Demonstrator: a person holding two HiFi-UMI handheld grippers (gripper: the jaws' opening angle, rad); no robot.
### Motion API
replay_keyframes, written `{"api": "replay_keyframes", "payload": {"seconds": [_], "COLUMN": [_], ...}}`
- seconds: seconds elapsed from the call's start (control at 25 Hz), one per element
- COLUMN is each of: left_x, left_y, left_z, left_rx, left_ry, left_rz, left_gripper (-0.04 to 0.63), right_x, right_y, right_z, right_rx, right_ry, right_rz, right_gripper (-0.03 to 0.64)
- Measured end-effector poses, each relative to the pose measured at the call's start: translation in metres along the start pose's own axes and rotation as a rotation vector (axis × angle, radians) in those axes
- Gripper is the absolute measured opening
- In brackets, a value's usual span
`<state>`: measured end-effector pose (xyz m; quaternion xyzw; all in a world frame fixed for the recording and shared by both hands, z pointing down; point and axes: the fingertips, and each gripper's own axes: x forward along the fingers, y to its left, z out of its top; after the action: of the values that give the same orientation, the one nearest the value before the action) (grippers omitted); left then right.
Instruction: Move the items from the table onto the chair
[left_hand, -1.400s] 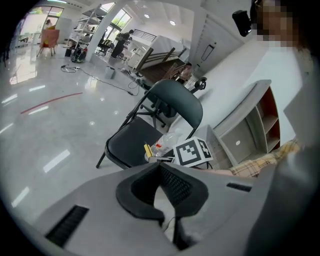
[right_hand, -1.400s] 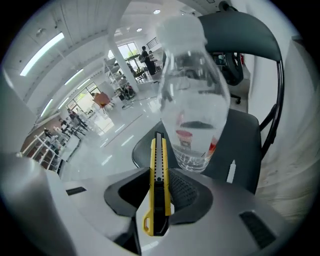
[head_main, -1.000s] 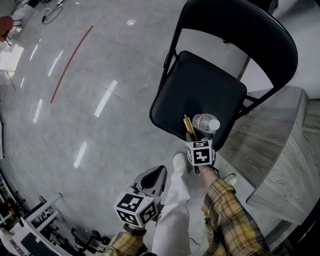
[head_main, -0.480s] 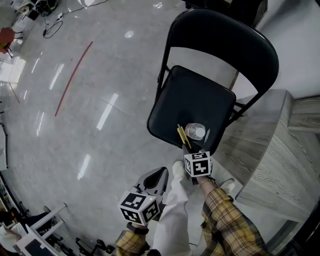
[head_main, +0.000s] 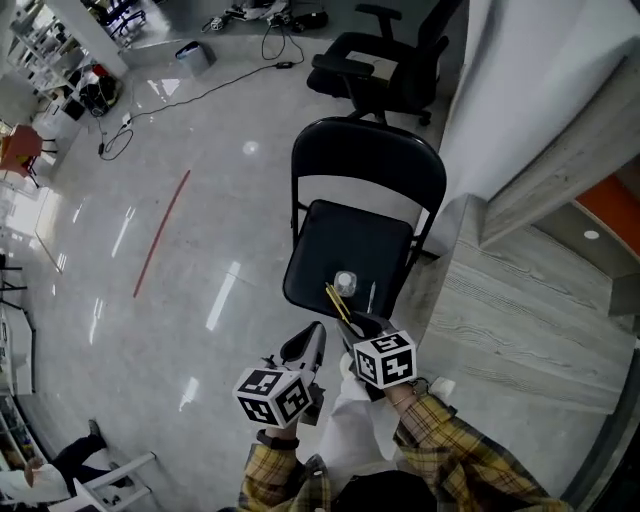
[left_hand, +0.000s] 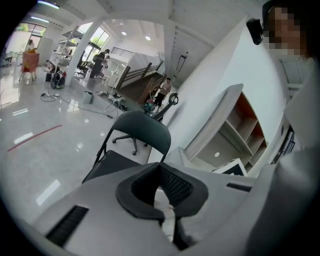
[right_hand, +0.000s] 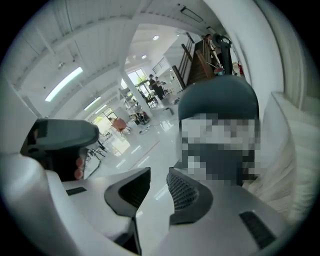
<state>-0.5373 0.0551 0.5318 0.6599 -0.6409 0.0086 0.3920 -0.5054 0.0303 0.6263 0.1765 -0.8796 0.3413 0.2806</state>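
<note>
A black folding chair (head_main: 352, 240) stands ahead of me. A clear bottle with a white cap (head_main: 345, 284) stands upright near the seat's front edge. Beside it are a thin yellow stick (head_main: 335, 300) and a slim pale item (head_main: 372, 297). My right gripper (head_main: 360, 325) hovers above the seat's front edge, open, with nothing between its jaws (right_hand: 160, 175). My left gripper (head_main: 312, 345) is beside it on the left, over the floor, shut and empty (left_hand: 161, 172). The chair's back (left_hand: 142, 130) shows beyond it.
A grey wood-grain table (head_main: 510, 320) stands right of the chair, against a white wall. A black office chair (head_main: 385, 60) and cables lie farther back on the glossy floor (head_main: 180, 230). Open shelving (left_hand: 235, 135) shows to the right. People stand far off.
Both grippers have risen up and back from the chair seat. The bottle and yellow stick stay on the seat. The head view has pulled back and takes in more of the room.
</note>
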Motion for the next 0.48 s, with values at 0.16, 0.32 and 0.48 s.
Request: {"api": "replay_keyframes", "payload": {"seconds": [0.16,0.32,0.48], "left_x": [-0.013,0.002,0.035], "left_y": [-0.069,-0.153,-0.257], "left_z": [0.021,0.021,0.004], "left_rx": [0.109,0.173,0.233], "left_ry": [-0.008,-0.015,-0.002], "left_rz": [-0.032,-0.117,-0.255], "left_gripper": [0.005,0.005,0.005], "right_x": [-0.098,-0.206,-0.318], "right_y": [0.017,-0.005,-0.059], "right_z": [0.038,0.054,0.050], "right_rx": [-0.042,-0.097,-0.102], "right_ry": [-0.111,-0.231,-0.359], "right_rz": [0.056,0.047,-0.061], "right_gripper": [0.085,0.049,0.041]}}
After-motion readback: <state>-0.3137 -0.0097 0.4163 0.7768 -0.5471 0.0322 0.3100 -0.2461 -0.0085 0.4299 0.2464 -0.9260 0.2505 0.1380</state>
